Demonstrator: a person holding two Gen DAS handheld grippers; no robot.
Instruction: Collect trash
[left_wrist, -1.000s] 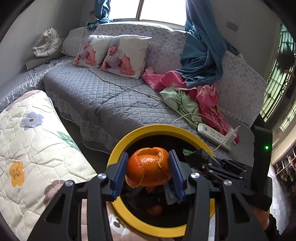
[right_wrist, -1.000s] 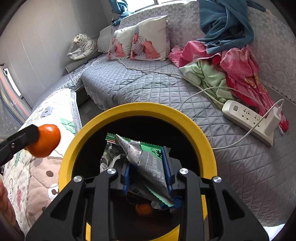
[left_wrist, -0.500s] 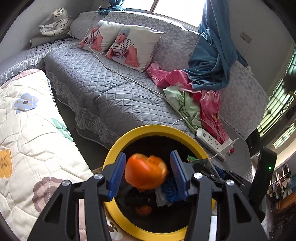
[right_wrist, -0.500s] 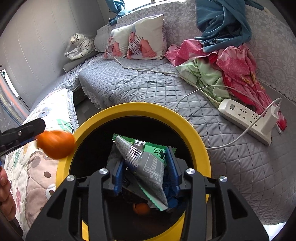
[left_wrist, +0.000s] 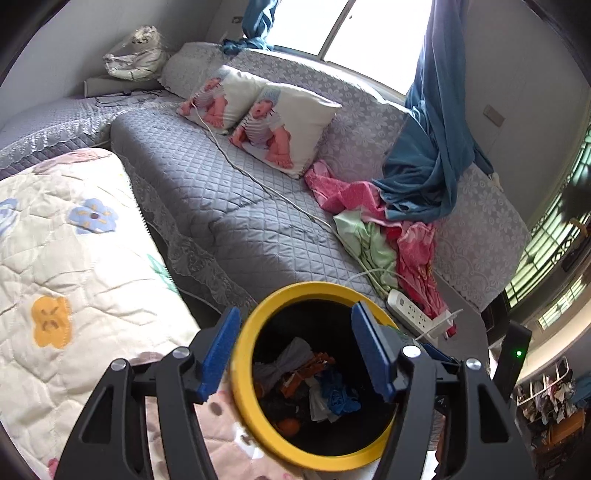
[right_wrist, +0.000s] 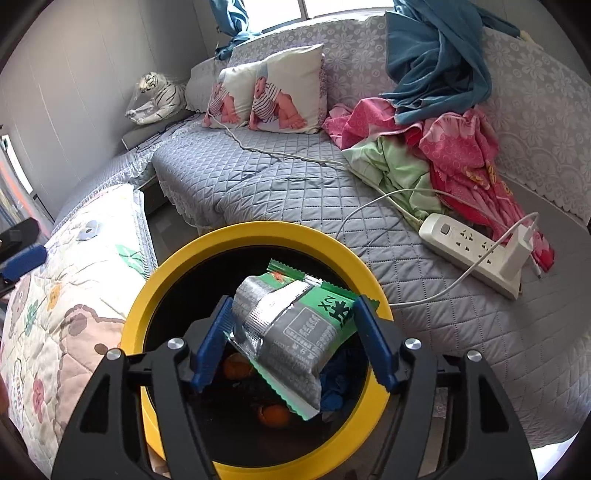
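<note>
A yellow-rimmed black trash bin (left_wrist: 255, 413) (right_wrist: 136, 325) stands by the sofa and holds orange peel (left_wrist: 288, 426) (right_wrist: 275, 413), a blue glove and white scraps. My left gripper (left_wrist: 295, 354) is open and empty above the bin's mouth. My right gripper (right_wrist: 291, 339) is over the bin, jaws wide, with a green and silver snack wrapper (right_wrist: 291, 332) lying loosely between them; I cannot tell whether the pads still touch it. The left gripper's blue pad shows at the far left of the right wrist view (right_wrist: 22, 260).
A grey quilted sofa (right_wrist: 280, 192) holds two baby-print cushions (right_wrist: 284, 92), pink and green clothes (right_wrist: 458, 147), a blue cloth and a white power strip (right_wrist: 476, 251) with cables. A floral quilted surface (left_wrist: 66, 280) lies left of the bin.
My left gripper opened and the orange peel dropped into the bin. My right gripper's jaws widened around the snack wrapper, which tilted lower over the bin.
</note>
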